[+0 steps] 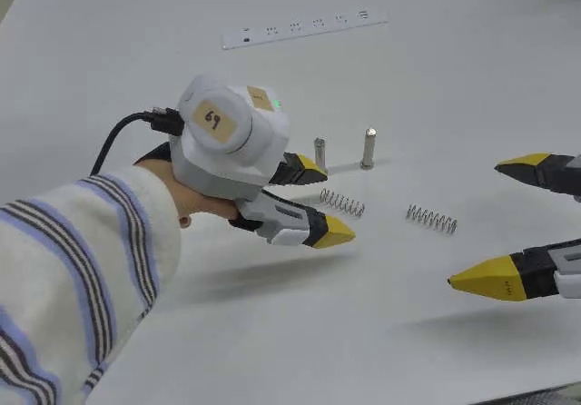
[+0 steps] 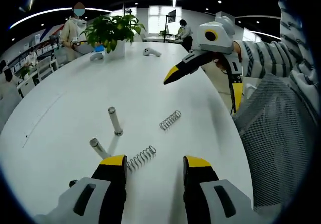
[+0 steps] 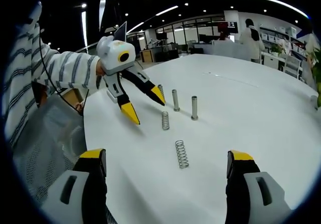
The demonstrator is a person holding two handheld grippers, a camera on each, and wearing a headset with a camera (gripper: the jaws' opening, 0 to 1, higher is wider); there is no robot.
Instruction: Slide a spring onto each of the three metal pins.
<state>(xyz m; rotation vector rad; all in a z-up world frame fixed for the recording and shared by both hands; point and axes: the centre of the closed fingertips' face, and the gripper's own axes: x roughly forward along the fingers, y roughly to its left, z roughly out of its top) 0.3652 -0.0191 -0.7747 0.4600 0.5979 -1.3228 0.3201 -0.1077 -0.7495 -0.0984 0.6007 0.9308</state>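
Note:
Two upright metal pins (image 1: 320, 153) (image 1: 369, 148) stand on the white table (image 1: 436, 87). Two springs lie flat in front of them: one (image 1: 341, 202) just beyond my left gripper's tips, the other (image 1: 430, 218) further right. My left gripper (image 1: 327, 201) is open and holds nothing. In the left gripper view the near spring (image 2: 142, 157) lies just ahead of its jaws, beside the pins (image 2: 115, 121) (image 2: 98, 147). My right gripper (image 1: 479, 225) is wide open and holds nothing. In the right gripper view a spring (image 3: 181, 153) lies ahead between its jaws, with three pins (image 3: 175, 99) behind.
A white power strip (image 1: 304, 29) lies at the table's far side. A potted plant (image 2: 110, 30) stands at the table's far end. A mesh chair (image 2: 281, 133) sits beside the table edge. People stand in the background.

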